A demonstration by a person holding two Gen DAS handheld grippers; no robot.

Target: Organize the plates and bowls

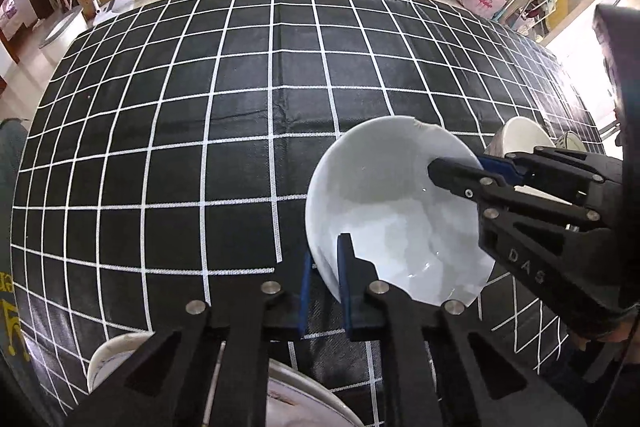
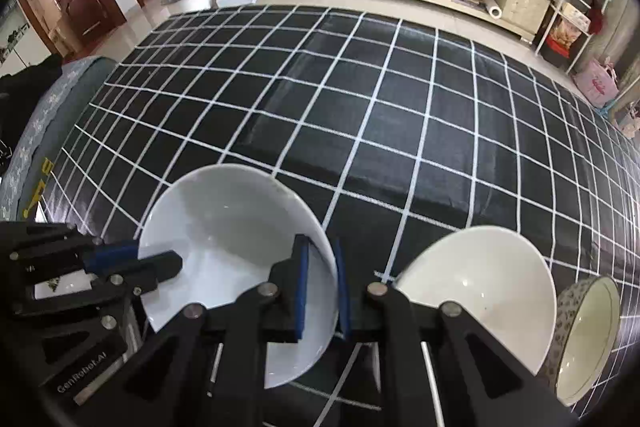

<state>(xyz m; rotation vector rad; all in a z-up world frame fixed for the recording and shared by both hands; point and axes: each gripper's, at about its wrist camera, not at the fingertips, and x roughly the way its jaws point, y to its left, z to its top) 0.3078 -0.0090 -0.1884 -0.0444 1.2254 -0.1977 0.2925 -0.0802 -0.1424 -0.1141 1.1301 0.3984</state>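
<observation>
Both claws pinch the rim of one white bowl [image 2: 236,239] tilted above the checked counter [image 2: 360,107]: the left claw [image 1: 325,291] on its near edge, the right claw [image 2: 320,291] opposite. Sharing the weight looks deliberate, likely steadying it for stacking with the second white bowl [image 2: 480,279] just beside.

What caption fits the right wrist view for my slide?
Both tongs, right and left, grip one white bowl by its rim above the checked tablecloth.
</observation>
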